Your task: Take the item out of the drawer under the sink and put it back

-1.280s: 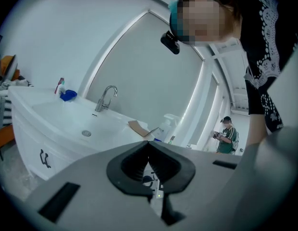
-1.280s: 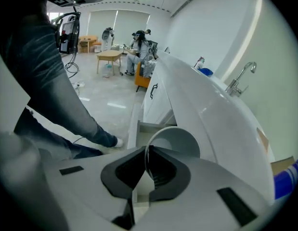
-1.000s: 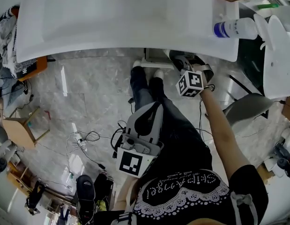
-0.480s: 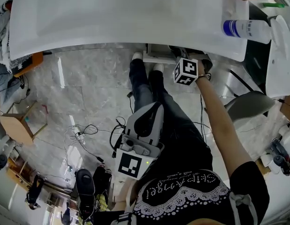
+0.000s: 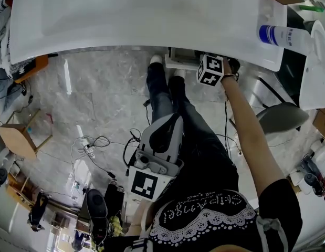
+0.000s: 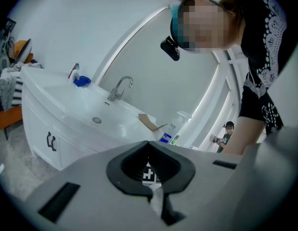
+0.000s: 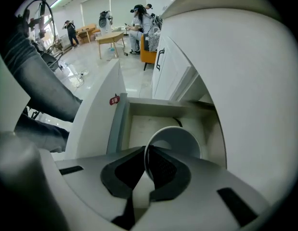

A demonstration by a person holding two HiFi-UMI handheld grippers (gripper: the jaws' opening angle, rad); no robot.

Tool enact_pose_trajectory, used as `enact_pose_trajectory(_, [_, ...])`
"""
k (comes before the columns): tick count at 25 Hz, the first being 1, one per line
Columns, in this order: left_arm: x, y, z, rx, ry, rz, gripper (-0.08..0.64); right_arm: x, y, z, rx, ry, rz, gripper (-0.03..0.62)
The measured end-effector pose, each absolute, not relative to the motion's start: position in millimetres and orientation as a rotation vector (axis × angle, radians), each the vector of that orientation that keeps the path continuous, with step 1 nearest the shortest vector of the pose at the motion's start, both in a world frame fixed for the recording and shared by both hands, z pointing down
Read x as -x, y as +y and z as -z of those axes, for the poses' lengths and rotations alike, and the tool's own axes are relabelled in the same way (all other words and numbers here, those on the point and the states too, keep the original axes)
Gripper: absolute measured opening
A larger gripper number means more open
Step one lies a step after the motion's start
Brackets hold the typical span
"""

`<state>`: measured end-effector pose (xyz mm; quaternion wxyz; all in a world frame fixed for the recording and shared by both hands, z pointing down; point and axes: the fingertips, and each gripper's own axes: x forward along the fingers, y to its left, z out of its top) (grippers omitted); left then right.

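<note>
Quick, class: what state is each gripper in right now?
Left gripper: closed, holding nothing.
Right gripper: closed on the rim of the white cup, above the open drawer.

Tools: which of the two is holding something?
The right tool, under the sink: its jaws pinch the rim of a white cup at the open drawer. The left tool holds nothing.

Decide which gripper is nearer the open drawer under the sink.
Right. The right gripper hangs above the drawer, gripping a white cup; the left gripper is back by the person's legs.
</note>
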<state>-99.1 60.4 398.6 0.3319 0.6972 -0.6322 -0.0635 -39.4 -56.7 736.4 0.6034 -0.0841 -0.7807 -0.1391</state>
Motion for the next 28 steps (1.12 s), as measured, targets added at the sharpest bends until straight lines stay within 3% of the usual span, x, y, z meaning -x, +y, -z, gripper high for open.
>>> enact_pose_trajectory(10, [109.1,64.3,-396.3,-1.859,-1.621,0.173,0.003,42.5,-53.5,-719.3,0.091,-1.89,0.247,0.031])
enact_pose_trajectory(16, [110.2,62.6,-394.5,-1.853,-1.622,0.175,0.003,42.7,-56.2,-709.6,0.071,-1.907,0.207,0.078])
enact_pose_trajectory(28, [101.1,58.9,-381.0,-1.935,-1.606,0.163,0.003,51.4,-48.3,-640.4,-0.121,-2.128,0.136,0.078])
